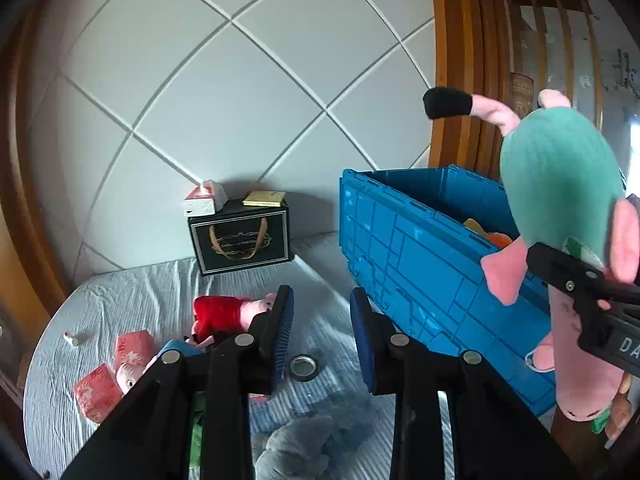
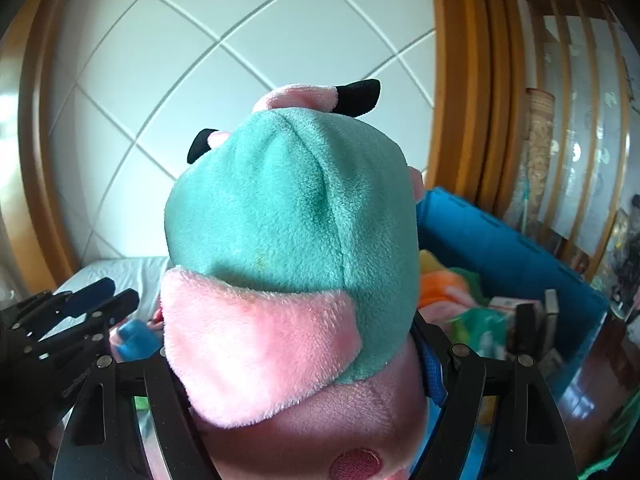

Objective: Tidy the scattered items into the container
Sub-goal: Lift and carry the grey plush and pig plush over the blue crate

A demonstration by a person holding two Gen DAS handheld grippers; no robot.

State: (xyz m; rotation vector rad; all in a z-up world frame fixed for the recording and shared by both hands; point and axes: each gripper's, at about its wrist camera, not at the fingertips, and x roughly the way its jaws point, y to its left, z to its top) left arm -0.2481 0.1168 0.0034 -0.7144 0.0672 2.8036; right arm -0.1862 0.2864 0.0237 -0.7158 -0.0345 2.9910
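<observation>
My right hand-held gripper point(image 2: 304, 380) clamps the pig plush point(image 2: 288, 216) above the blue crate point(image 1: 408, 248); left hand-held gripper point(image 1: 322, 332) gapes, empty.

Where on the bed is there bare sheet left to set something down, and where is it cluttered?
Bare sheet lies between the black gift box, the small cylinder and the red-dressed plush. A narrow strip runs between that plush and the blue crate. Crowded: the near left, with red packets, and the grey cloth.
</observation>
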